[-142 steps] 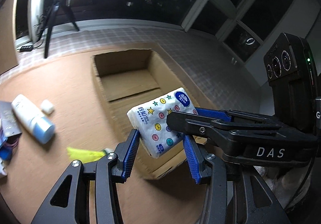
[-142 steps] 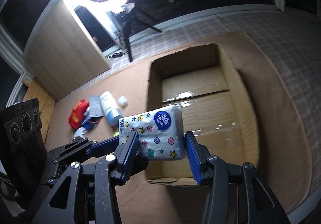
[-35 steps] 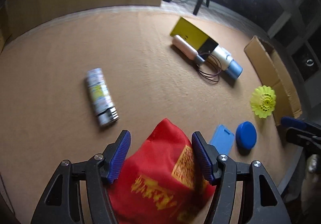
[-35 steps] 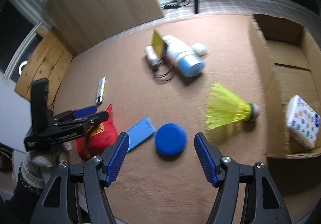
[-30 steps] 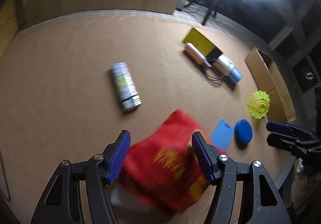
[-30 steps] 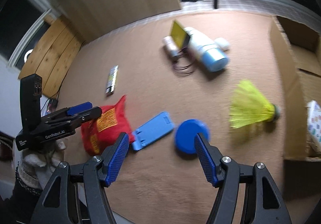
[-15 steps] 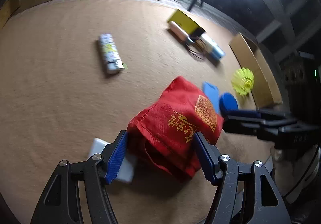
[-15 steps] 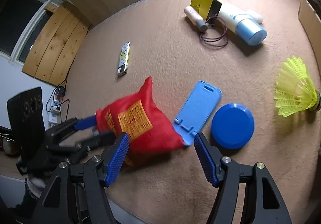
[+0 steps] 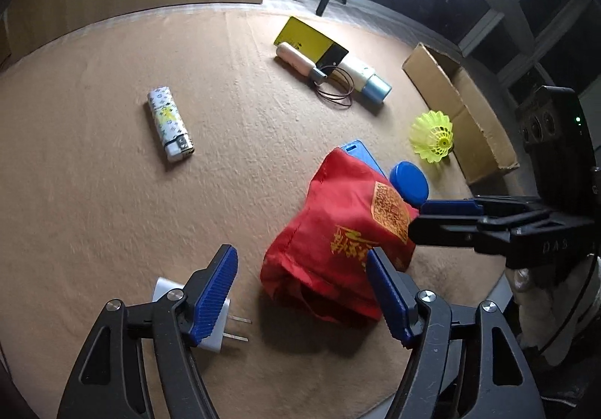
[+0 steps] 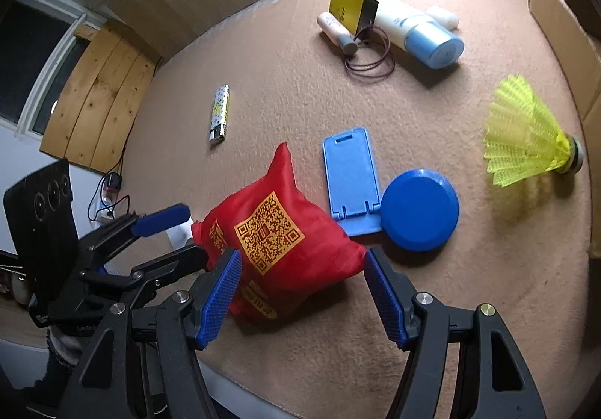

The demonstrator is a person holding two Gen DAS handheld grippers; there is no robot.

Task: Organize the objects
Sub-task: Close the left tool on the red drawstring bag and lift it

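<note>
A red cloth bag [image 9: 345,231] with gold print and a QR label lies on the tan carpet; it also shows in the right wrist view [image 10: 278,238]. My left gripper [image 9: 304,291] is open, its right finger at the bag's near edge. My right gripper [image 10: 300,291] is open, with the bag's near side between its fingers. In the left wrist view the right gripper's fingers [image 9: 447,208] reach the bag from the right. In the right wrist view the left gripper's fingers [image 10: 161,220] sit at the bag's left side.
A white plug adapter [image 9: 218,328], patterned lighter [image 9: 169,127], blue phone stand [image 10: 351,180], blue round lid [image 10: 419,210], yellow shuttlecock [image 10: 526,137], white bottle with blue cap [image 10: 420,30], yellow card [image 10: 351,7] and hair ties lie about. The cardboard box [image 9: 462,107] stands at the right.
The tissue pack was released into the box. Both grippers came over to the red bag, which has shifted right and uncovered the white plug. The right gripper has closed in on the bag.
</note>
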